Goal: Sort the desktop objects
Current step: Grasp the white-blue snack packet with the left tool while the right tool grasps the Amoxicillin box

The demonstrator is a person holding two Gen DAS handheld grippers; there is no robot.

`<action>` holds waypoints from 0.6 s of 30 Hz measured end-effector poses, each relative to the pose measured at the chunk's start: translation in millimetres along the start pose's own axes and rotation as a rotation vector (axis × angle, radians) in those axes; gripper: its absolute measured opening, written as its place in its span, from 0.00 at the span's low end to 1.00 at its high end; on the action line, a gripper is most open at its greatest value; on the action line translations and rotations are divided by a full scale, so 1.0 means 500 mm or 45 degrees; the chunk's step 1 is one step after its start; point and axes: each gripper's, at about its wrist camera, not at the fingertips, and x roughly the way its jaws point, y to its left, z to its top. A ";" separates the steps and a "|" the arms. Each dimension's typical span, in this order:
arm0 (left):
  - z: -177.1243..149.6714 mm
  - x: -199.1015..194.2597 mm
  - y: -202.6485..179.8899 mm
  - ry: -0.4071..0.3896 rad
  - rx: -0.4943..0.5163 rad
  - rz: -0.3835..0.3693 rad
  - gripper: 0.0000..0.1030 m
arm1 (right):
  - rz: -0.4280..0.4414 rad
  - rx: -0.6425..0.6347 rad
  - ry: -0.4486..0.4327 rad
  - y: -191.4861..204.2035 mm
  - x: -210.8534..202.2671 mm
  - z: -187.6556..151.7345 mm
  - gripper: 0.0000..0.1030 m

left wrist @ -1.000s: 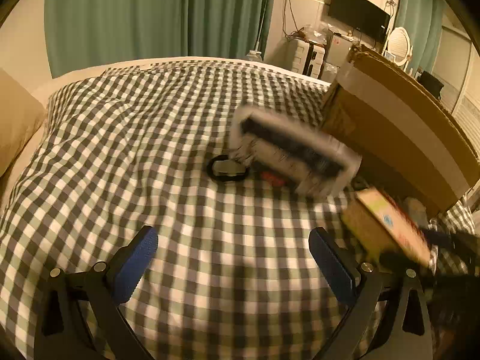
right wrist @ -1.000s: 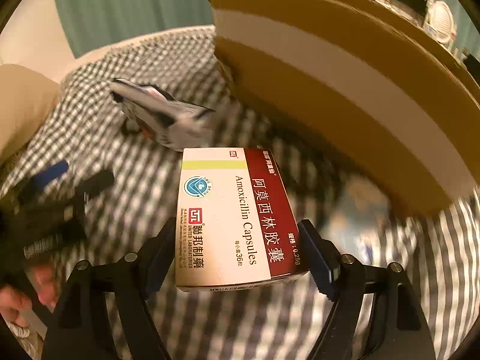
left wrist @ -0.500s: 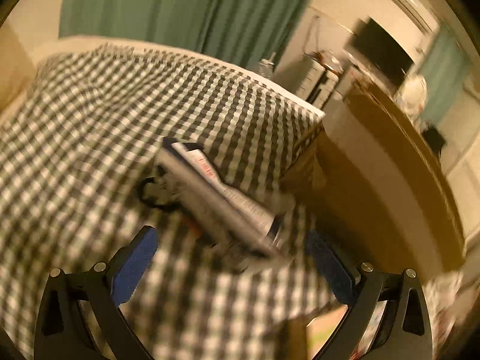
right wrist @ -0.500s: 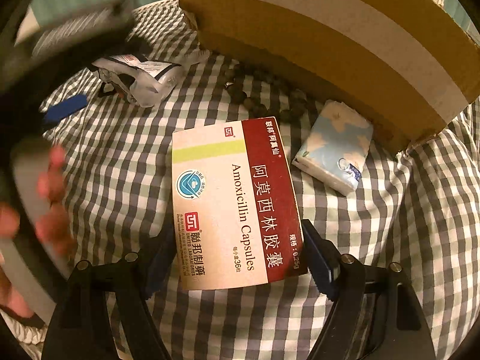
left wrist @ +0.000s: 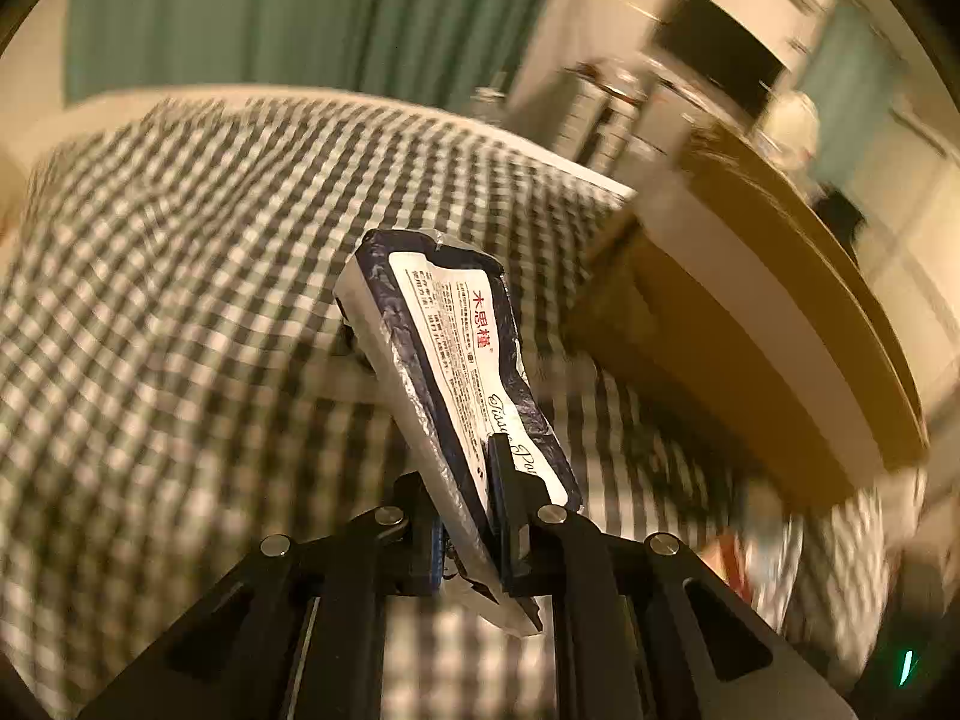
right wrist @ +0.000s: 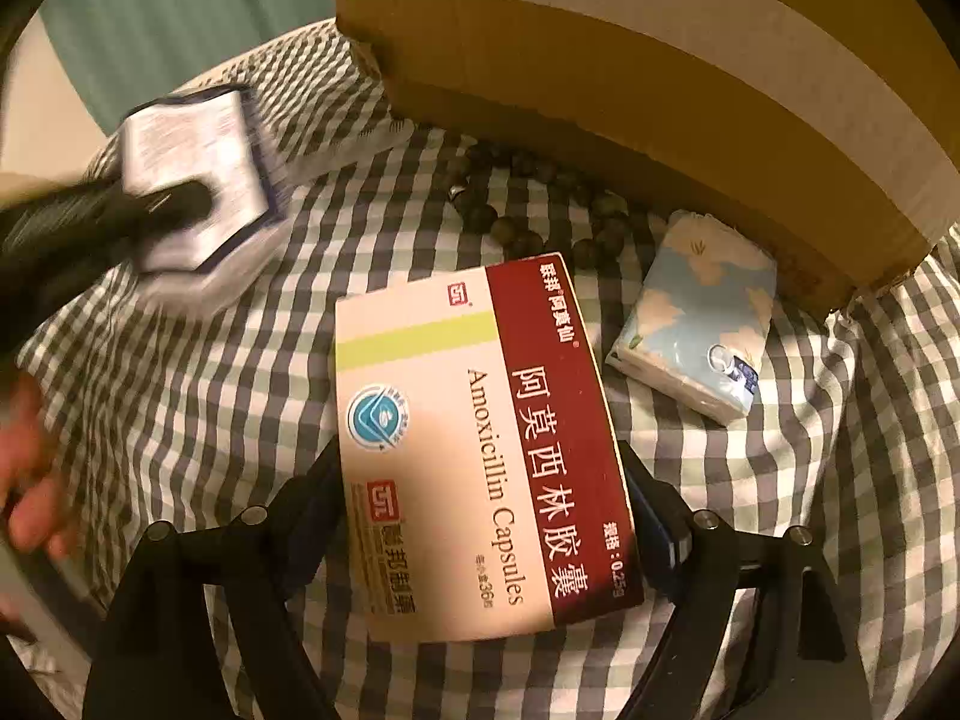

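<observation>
My left gripper (left wrist: pixel 474 510) is closing its jaws on a dark blue and white tissue pack (left wrist: pixel 444 330), which stands up between the pads above the checked bedspread (left wrist: pixel 180 300). In the right wrist view the same tissue pack (right wrist: pixel 192 180) appears blurred at the upper left with a black finger across it. My right gripper (right wrist: pixel 486 468) has a cream and maroon amoxicillin capsule box (right wrist: pixel 480 420) between its fingers. Its jaws are opening, and the pads still touch both long sides of the box. The box hangs low over the bedspread (right wrist: pixel 240 372).
A big cardboard box (left wrist: pixel 750 312) stands at the right, its wall (right wrist: pixel 660 60) close behind my right gripper. A light blue floral tissue pack (right wrist: pixel 696 324) and a string of dark beads (right wrist: pixel 528 222) lie at its foot. A person's hand (right wrist: pixel 30 480) shows at the left edge.
My left gripper went from wide open to shut on the tissue pack and lifted it off the bed. My right gripper sank toward the bedspread with the capsule box.
</observation>
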 end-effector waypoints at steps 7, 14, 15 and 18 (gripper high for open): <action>-0.115 -0.105 0.062 0.093 0.011 -0.037 0.12 | -0.019 -0.013 -0.028 0.022 0.016 -0.002 0.93; -0.178 -0.058 0.069 0.164 -0.028 -0.038 0.58 | -0.077 -0.081 -0.026 0.045 0.039 -0.018 1.00; -0.174 -0.046 0.065 0.173 -0.031 -0.068 0.78 | -0.072 -0.076 -0.025 0.046 0.041 -0.017 1.00; -0.176 -0.026 0.032 0.162 0.024 -0.071 0.95 | -0.075 -0.061 -0.025 0.038 0.041 -0.020 1.00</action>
